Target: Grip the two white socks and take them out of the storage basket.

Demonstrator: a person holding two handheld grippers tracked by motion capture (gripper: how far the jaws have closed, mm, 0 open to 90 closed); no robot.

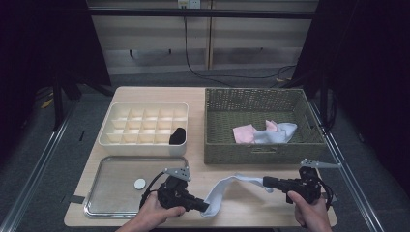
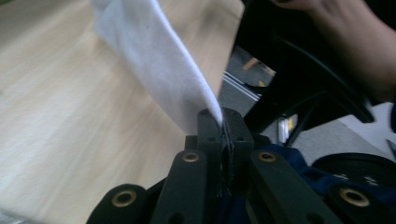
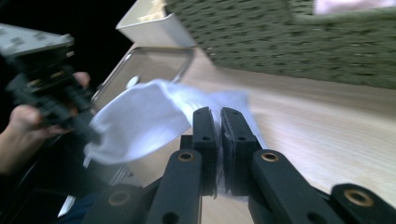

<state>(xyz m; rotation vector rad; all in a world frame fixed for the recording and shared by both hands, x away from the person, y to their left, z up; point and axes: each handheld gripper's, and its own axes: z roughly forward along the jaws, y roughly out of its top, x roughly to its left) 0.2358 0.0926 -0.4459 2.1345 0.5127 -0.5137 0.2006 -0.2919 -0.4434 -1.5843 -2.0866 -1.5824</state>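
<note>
While my left hand-held gripper [image 1: 205, 207] is clamped on one end of the white sock [image 1: 227, 186], my right hand-held gripper [image 1: 266, 182] pinches the other end. Sock hangs between them just above the table [image 1: 241, 212], near its front edge, in front of the wicker basket [image 1: 261, 152]. Metal tray [image 1: 96, 203] at front left corner, white divider box [image 1: 109, 140] behind it.

White sock [image 1: 226, 187], black grippers — olive woven basket [image 1: 261, 151], cream organiser [image 1: 109, 137], pale wood table [image 1: 241, 212]
</note>
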